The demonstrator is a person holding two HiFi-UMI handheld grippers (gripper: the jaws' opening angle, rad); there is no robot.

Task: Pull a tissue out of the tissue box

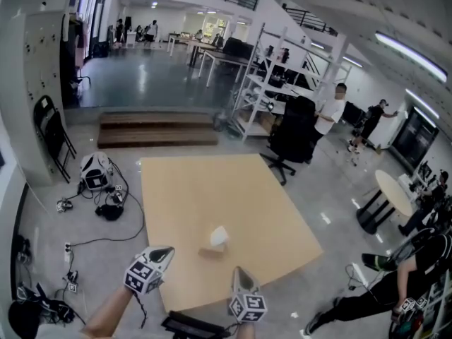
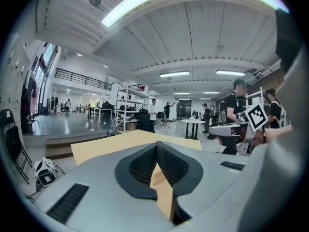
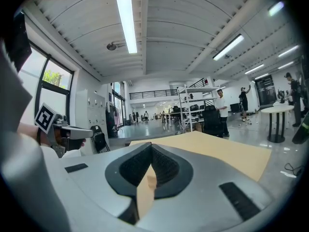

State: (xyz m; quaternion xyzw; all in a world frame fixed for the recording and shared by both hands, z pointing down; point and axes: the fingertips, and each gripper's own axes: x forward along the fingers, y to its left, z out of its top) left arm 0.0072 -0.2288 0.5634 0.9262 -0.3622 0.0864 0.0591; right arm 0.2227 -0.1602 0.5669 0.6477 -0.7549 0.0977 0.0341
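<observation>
A small tan tissue box (image 1: pixel 211 251) sits near the front of the tan table (image 1: pixel 205 189), with a white tissue (image 1: pixel 219 236) standing out of its top. My left gripper (image 1: pixel 165 252) hovers at the table's front edge, left of the box, with its jaws together and nothing in them. My right gripper (image 1: pixel 239 271) hangs just in front and to the right of the box, also shut and empty. In the left gripper view the closed pads (image 2: pixel 145 166) leave a slit through which the box (image 2: pixel 157 179) shows. The right gripper view shows the box (image 3: pixel 150 181) the same way.
A black office chair (image 1: pixel 292 136) stands at the table's far right corner. A round white table (image 1: pixel 393 192) and people are to the right. Bags and cables (image 1: pixel 97 174) lie on the floor to the left, near a folding chair (image 1: pixel 53 129). Metal shelves (image 1: pixel 272 83) stand behind.
</observation>
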